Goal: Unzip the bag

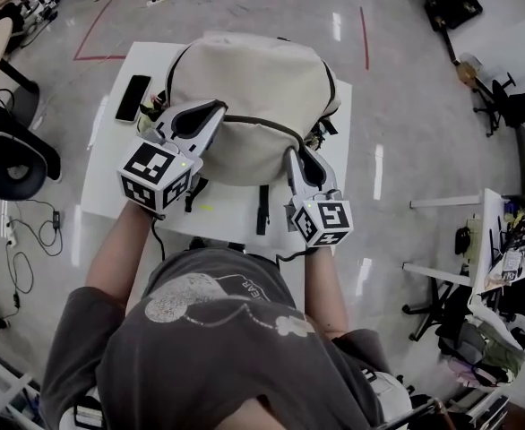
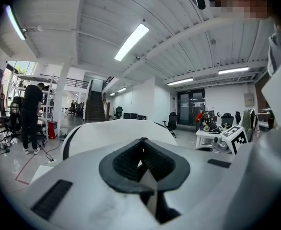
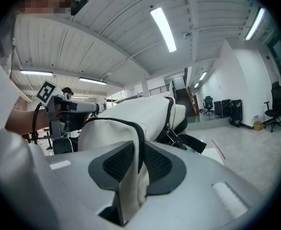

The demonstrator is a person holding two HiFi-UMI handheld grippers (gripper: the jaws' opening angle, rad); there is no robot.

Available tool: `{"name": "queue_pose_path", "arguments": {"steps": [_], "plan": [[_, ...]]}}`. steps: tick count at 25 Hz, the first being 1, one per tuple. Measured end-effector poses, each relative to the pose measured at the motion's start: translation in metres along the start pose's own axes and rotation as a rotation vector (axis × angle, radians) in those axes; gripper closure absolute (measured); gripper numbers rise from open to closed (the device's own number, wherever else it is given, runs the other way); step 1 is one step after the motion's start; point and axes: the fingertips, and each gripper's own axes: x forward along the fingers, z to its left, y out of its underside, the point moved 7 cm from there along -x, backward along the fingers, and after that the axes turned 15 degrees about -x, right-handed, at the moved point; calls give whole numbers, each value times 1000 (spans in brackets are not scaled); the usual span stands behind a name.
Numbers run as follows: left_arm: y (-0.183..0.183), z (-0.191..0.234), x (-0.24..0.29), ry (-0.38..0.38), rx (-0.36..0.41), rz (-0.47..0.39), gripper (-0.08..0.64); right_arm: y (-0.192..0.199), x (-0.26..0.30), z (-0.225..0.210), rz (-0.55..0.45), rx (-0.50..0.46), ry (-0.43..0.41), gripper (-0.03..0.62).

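The beige backpack (image 1: 245, 88) lies on the white table (image 1: 110, 170). The right gripper (image 3: 139, 147) clamps a fabric fold at the zipper (image 3: 120, 121). The left gripper (image 2: 141, 145) has its jaws closed together at the backpack's top.

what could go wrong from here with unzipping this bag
The jaws of the left gripper pinch only a thin tab, probably the zipper pull; it could slip out. The jaws of the right gripper clamp a fold of the bag beside the zipper, so fabric might snag. The phone nearby could get knocked.
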Motion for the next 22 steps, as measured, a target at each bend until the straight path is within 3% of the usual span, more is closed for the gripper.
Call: {"name": "queue_pose_path", "arguments": {"steps": [8, 16, 22], "plan": [[1, -23, 22, -1, 101, 24, 532, 3, 2, -1, -3, 12, 5, 520], [12, -49, 46, 89, 51, 43, 532, 3, 3, -1, -2, 17, 7, 520], [13, -51, 48, 112, 8, 31, 532, 1, 3, 1, 0, 19, 19, 521]]}}
